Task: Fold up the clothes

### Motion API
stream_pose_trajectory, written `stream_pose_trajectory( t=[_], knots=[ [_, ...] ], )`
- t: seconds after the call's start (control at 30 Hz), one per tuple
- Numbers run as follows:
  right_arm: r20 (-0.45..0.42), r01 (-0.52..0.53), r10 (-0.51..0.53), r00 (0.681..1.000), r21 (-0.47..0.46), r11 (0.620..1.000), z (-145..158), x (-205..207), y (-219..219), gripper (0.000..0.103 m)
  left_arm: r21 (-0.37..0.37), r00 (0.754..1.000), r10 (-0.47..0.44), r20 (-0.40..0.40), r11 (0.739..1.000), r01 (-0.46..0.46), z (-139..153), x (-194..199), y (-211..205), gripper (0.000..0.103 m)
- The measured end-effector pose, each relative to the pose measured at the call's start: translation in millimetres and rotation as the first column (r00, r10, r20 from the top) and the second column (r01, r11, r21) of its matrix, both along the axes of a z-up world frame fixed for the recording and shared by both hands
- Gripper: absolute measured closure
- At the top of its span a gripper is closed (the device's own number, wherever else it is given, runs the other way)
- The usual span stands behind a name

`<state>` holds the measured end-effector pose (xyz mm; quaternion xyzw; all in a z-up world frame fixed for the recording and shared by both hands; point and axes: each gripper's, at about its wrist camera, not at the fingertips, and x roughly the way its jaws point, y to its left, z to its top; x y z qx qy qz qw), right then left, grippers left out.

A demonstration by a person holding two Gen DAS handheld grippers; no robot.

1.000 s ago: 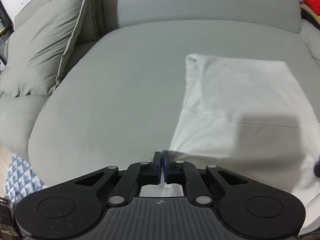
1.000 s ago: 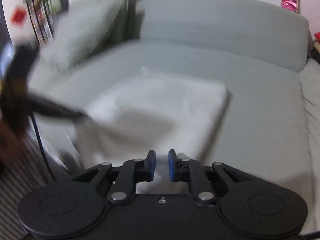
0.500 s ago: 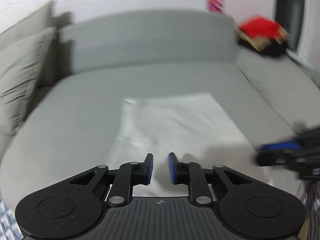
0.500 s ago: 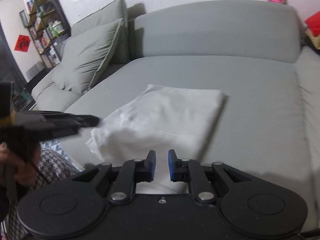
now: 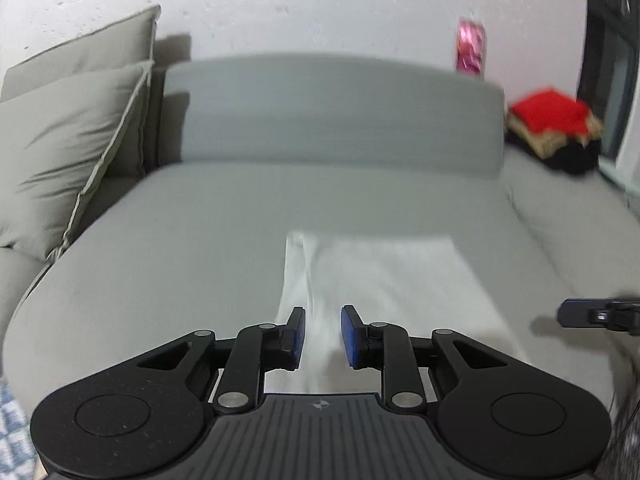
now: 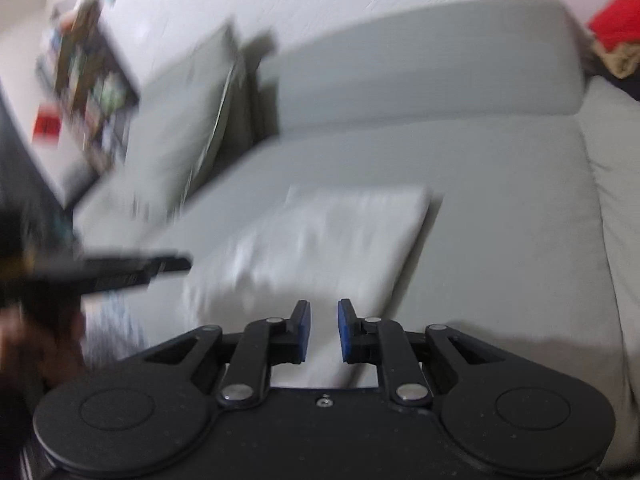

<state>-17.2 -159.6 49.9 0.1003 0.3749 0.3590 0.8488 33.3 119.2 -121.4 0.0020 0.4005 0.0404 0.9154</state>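
Note:
A folded white garment [image 5: 384, 288] lies flat on the grey sofa seat [image 5: 180, 248], a neat rectangle reaching the seat's front edge. My left gripper [image 5: 322, 334] hovers open above its near left part, nothing between the blue pads. In the right wrist view the same garment [image 6: 328, 236] shows blurred, and my right gripper [image 6: 323, 330] stands open above its near edge, holding nothing. The right gripper's tip [image 5: 596, 315] shows at the right edge of the left wrist view; the left gripper [image 6: 120, 270] and a hand appear blurred at the left of the right wrist view.
Grey cushions [image 5: 72, 152] lean at the sofa's left end. A red item on a dark pile [image 5: 552, 120] sits at the far right of the sofa. A pink object [image 5: 471, 49] stands above the backrest. A bookshelf [image 6: 80, 92] is at the left.
My left gripper opened, let go of the garment's corner and pulled back and up. The right gripper also drew back from the garment. The garment lies still.

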Motion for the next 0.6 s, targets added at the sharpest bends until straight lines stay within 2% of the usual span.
stream_pose_trajectory(
  t=[0.1,0.13,0.17,0.2,0.23,0.3,0.37,0.4,0.43,0.47,0.53,0.6],
  knots=[
    [-0.113,0.079,-0.062,0.992,0.15,0.986,-15.6,43.3,2.4,0.089,-0.022,1.0,0.002,0.019,1.0,-0.001,-8.2,29.7,1.1,0.08],
    [-0.173,0.073,-0.039,0.984,0.196,0.978,-25.5,59.0,9.1,0.089,-0.03,1.0,0.003,0.025,1.0,-0.002,-10.9,39.6,1.5,0.08],
    [-0.236,0.065,-0.006,0.972,0.242,0.968,-36.2,74.5,16.9,0.089,-0.037,0.999,0.003,0.032,0.999,-0.002,-13.6,49.5,1.9,0.08],
    [-0.308,0.049,0.044,0.95,0.286,0.957,-49.6,89.3,27.0,0.089,-0.045,0.999,0.004,0.038,0.999,-0.002,-16.3,59.4,2.3,0.077],
    [-0.37,0.047,0.077,0.926,0.314,0.948,-64.0,101.0,36.2,0.088,-0.051,0.999,0.007,0.043,0.999,-0.005,-19.5,69.0,2.9,0.079],
    [-0.442,0.063,0.084,0.893,0.309,0.949,-89.7,116.3,49.7,0.088,-0.002,0.995,0.101,-0.018,0.995,-0.101,-41.8,76.5,14.9,0.077],
    [-0.44,0.121,0.005,0.898,0.258,0.958,-108.1,124.3,49.0,0.103,-0.019,0.978,0.208,0.006,0.978,-0.208,-40.7,71.7,33.5,0.066],
    [-0.439,0.187,-0.054,0.897,0.266,0.946,-113.8,129.2,39.1,0.103,-0.029,0.965,0.261,0.017,0.965,-0.26,-40.2,69.4,42.8,0.071],
    [-0.435,0.279,-0.14,0.889,0.273,0.921,-116.2,132.9,24.3,0.103,-0.04,0.95,0.311,0.028,0.95,-0.31,-39.5,66.9,51.9,0.081],
    [-0.433,0.368,-0.225,0.873,0.279,0.887,-118.6,136.7,9.6,0.103,-0.059,0.946,0.321,0.047,0.946,-0.318,-33.9,63.4,56.9,0.086],
    [-0.435,0.48,-0.334,0.836,0.286,0.829,-117.6,142.0,-14.2,0.099,-0.098,0.937,0.34,0.084,0.938,-0.332,-22.7,56.3,66.3,0.086],
    [-0.439,0.545,-0.396,0.807,0.294,0.785,-112.9,145.0,-32.6,0.096,-0.171,0.956,0.252,0.148,0.959,-0.226,-7.4,53.9,57.0,0.082]
  ],
)
